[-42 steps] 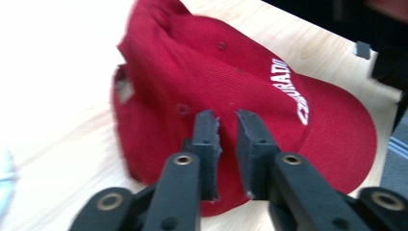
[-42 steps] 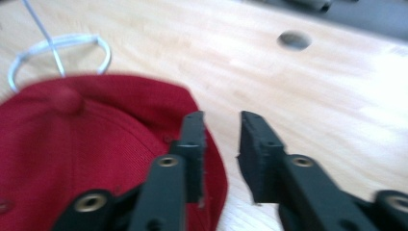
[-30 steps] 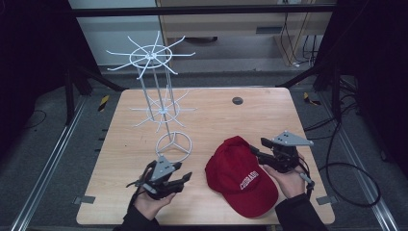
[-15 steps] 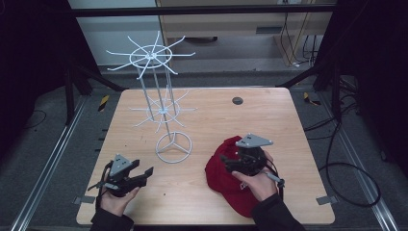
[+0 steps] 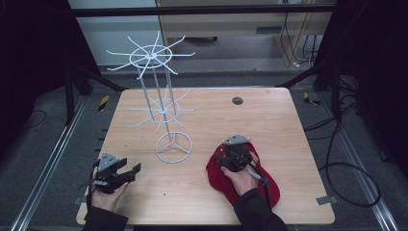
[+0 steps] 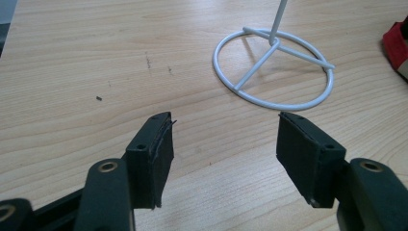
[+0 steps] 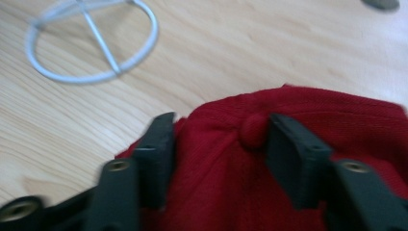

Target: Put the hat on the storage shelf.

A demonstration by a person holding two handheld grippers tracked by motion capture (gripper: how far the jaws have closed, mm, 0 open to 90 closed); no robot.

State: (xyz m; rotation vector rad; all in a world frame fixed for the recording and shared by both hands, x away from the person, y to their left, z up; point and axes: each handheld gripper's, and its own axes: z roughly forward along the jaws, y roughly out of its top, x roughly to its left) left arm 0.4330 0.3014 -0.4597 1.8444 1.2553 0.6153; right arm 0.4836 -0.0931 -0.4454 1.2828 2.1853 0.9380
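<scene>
A red cap (image 5: 263, 190) lies on the wooden table (image 5: 274, 125) at the front right. My right gripper (image 5: 221, 159) sits on its crown. In the right gripper view the jaws have just been closing, and my right gripper (image 7: 219, 139) holds bunched red cloth (image 7: 337, 115) between its pads, beside the top button. A white wire hat stand (image 5: 173, 147) rises at the middle left, with its ring base (image 6: 274, 72) on the table. My left gripper (image 5: 131, 172) hovers open and empty at the front left, and in its own view my left gripper (image 6: 223, 144) points toward that ring.
A small dark round disc (image 5: 237, 100) lies at the far side of the table. The stand's wire arms (image 5: 151, 55) spread wide overhead. Black frame rails and cables surround the table. A red edge of the cap (image 6: 397, 41) shows right of the ring.
The left hand has moved left, away from the stand's base, to the front left corner. The right hand has shifted left from the cap's right edge onto its crown.
</scene>
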